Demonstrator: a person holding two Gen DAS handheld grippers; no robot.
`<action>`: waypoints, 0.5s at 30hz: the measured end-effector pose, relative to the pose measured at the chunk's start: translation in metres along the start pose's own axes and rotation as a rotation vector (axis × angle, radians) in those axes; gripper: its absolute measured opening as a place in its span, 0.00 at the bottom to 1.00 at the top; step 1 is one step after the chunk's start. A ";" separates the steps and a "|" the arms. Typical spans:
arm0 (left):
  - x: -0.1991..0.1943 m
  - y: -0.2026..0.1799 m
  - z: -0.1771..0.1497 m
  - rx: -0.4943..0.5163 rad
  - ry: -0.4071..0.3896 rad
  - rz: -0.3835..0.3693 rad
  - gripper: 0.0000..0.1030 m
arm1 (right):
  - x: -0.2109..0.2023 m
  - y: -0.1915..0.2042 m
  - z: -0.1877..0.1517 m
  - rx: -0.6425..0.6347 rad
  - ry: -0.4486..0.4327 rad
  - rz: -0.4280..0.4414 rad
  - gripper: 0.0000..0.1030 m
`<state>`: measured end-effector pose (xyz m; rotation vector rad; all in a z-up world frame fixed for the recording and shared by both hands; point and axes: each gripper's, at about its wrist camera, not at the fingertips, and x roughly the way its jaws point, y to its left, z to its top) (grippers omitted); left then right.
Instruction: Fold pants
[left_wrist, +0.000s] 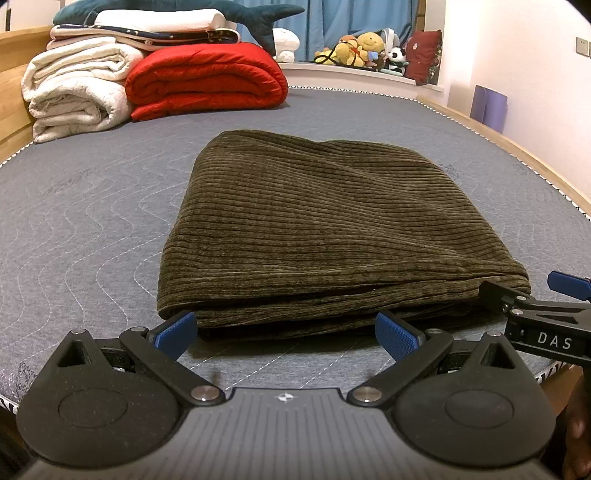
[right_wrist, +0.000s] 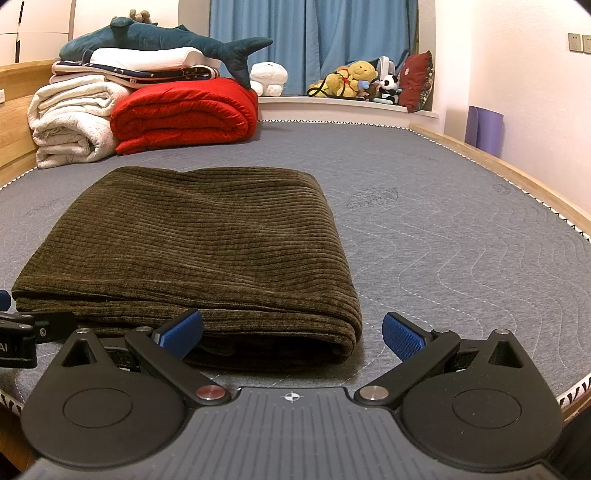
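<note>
Olive-brown corduroy pants (left_wrist: 314, 229) lie folded into a thick rectangular bundle on the grey quilted mattress (left_wrist: 92, 229). My left gripper (left_wrist: 286, 334) sits open just short of the bundle's near edge, nothing between its blue pads. In the right wrist view the same pants (right_wrist: 207, 251) fill the left half, with their near right corner in front of my right gripper (right_wrist: 291, 338), which is also open and empty. The right gripper's fingers (left_wrist: 535, 306) show at the right edge of the left wrist view, beside the bundle's near right corner.
Folded white blankets (left_wrist: 74, 88) and a red quilt (left_wrist: 207, 81) are stacked at the far left of the bed, with a plush shark (right_wrist: 166, 40) on top. Soft toys (right_wrist: 354, 81) line the window ledge. A wooden bed rail (right_wrist: 517, 177) runs along the right.
</note>
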<state>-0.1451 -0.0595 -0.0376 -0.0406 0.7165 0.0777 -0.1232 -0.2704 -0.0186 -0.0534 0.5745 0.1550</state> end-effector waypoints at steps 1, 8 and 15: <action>0.000 0.000 0.000 -0.001 0.001 0.000 1.00 | 0.000 0.000 0.000 0.000 0.000 0.000 0.99; 0.000 0.001 0.000 -0.002 -0.001 -0.003 1.00 | 0.000 0.001 -0.001 0.000 -0.001 0.000 0.99; 0.001 -0.001 -0.001 0.011 -0.005 0.001 1.00 | -0.001 0.001 0.000 0.001 -0.006 0.001 0.99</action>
